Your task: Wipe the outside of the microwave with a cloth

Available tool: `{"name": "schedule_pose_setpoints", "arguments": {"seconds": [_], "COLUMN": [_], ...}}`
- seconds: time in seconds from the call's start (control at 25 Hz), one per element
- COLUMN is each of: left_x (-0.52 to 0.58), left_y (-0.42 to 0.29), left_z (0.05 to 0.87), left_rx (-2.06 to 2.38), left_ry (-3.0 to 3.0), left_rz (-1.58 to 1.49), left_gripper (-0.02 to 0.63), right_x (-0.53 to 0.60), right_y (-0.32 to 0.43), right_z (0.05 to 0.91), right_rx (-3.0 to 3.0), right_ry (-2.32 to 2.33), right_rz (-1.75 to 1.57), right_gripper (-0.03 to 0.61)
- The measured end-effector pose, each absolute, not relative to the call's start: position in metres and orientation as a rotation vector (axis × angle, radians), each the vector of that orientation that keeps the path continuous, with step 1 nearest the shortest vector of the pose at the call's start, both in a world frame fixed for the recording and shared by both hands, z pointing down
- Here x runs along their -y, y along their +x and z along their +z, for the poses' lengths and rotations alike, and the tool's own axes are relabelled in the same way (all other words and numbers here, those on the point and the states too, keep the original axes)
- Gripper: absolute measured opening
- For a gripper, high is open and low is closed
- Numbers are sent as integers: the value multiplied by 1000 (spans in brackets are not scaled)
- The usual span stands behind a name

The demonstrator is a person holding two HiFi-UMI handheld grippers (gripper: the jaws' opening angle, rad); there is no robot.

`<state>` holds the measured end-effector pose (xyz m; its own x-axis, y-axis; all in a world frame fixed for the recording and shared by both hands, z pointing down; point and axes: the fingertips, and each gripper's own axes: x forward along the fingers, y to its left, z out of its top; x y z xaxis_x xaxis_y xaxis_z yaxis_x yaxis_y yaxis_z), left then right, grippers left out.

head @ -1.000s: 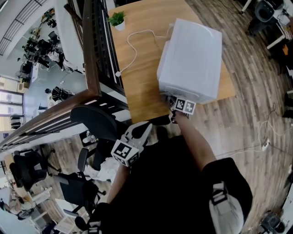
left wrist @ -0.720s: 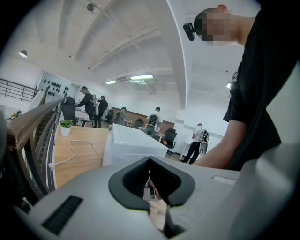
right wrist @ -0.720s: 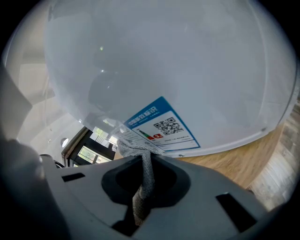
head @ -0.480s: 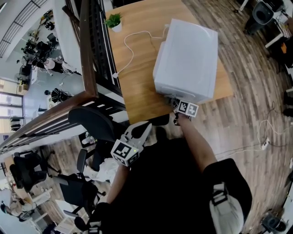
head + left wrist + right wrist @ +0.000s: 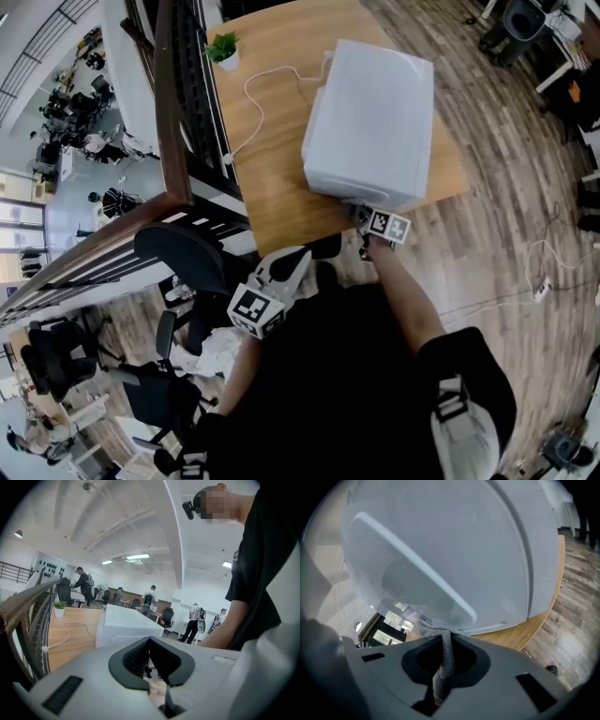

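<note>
A white microwave (image 5: 370, 111) stands on a wooden table (image 5: 272, 178); its glossy front door (image 5: 440, 550) fills the right gripper view. My right gripper (image 5: 367, 217) is shut on a grey cloth (image 5: 440, 663), whose bunched end (image 5: 427, 627) lies against the lower edge of the microwave's front. My left gripper (image 5: 292, 264) hangs back near my body, below the table's near edge, jaws shut with nothing between them. In the left gripper view (image 5: 150, 660) the microwave (image 5: 126, 625) shows from the side.
A white power cable (image 5: 258, 98) snakes across the table from the microwave to the left edge. A small potted plant (image 5: 222, 47) stands at the far left corner. A dark railing (image 5: 169, 103) runs along the left; black office chairs (image 5: 183, 258) stand below it.
The right gripper with the cloth has slid a little to the right along the microwave's lower front. The left gripper has stayed put.
</note>
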<state>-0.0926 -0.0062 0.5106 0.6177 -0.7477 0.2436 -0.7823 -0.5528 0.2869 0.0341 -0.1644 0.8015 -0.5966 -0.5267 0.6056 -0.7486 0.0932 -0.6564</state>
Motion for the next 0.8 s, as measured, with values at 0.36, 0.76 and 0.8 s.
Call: {"name": "schedule_pose_setpoints", "arguments": {"seconds": [0.36,0.76,0.8], "left_x": [11,19,20], "left_y": [-77,-56,-54], "left_z": [516,510,511], "left_rx": [1216,1236,1240], "left_ry": [2487,2503,2501], "left_rz": [168,160,154], "left_gripper": [2,2,2], "right_x": [162,162,162], "right_y": [70,110,112], "right_z": [804,807,807], "right_rx": [2122,2123,2122], "right_ry": [1325,1292,1293], "right_rz": [1507,1490,1496], "right_gripper": [18,18,18]}}
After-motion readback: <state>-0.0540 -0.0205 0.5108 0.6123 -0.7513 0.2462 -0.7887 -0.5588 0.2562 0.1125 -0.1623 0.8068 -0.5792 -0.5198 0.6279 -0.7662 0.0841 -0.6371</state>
